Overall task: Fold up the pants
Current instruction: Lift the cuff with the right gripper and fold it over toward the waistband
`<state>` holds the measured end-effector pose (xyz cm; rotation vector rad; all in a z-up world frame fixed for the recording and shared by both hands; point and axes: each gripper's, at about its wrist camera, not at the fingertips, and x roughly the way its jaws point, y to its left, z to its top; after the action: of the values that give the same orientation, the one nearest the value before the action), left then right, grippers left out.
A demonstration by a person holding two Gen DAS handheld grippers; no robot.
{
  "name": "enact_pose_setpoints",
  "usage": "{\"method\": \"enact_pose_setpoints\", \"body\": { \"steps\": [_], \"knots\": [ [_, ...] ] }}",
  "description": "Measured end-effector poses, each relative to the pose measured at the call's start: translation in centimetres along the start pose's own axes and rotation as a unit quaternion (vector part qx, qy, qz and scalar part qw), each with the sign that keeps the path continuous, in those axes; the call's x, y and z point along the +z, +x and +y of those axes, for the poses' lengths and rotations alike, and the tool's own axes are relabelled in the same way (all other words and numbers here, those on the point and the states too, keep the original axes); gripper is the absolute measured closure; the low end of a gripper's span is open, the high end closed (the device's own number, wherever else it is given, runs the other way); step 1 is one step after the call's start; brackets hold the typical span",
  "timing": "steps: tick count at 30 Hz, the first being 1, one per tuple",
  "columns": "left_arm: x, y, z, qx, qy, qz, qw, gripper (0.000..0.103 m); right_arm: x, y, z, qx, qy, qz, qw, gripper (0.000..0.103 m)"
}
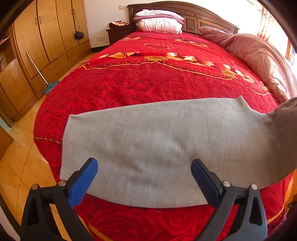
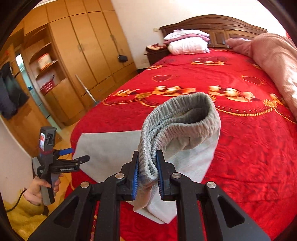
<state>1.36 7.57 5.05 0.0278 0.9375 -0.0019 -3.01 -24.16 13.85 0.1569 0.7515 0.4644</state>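
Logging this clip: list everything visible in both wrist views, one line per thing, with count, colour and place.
pants: 1, grey, flat on near end of bed, waistband lifted
bedspread: 1, red with gold pattern, covering bed
pillows: stack, white and pink, at headboard
quilt: 1, pink, along bed's right side
headboard: 1, dark wood, far end
wardrobe: 1, light wood, left wall
bag: 1, black, hanging on wardrobe
broom: 1, blue head, leaning on wardrobe
left gripper: black, blue pads, open over pants
right gripper: shut on waistband
hand: holding left gripper
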Motion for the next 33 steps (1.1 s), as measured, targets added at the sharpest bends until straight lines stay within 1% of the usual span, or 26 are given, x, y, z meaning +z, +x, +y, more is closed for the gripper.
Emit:
{"method": "enact_pose_setpoints", "body": {
  "steps": [4, 11, 21, 33],
  "knots": [
    [-0.2, -0.5, 0.9, 0.009, -0.003, -0.002, 0.9999, 0.001, 0.8, 1.3, 1.3, 0.01, -0.011, 0.005, 1.0, 0.085],
    [-0.7, -0.8, 2.1, 0.005, -0.017, -0.003, 0.9998, 0.001, 2.1, 3.1, 3.7, 0.043, -0.025, 0.005, 0.999, 0.085],
    [-1.5, -1.3, 4.3, 0.014, -0.036, -0.007, 0.9992, 0.001, 3.2, 6.2, 8.1, 0.086, -0.056, 0.024, 0.994, 0.085],
    [-2.8, -1.8, 9.7, 0.034, -0.104, -0.01, 0.9939, 0.001, 3.8, 9.2, 11.6, 0.127, -0.078, 0.05, 0.988, 0.085]
  ]
}}
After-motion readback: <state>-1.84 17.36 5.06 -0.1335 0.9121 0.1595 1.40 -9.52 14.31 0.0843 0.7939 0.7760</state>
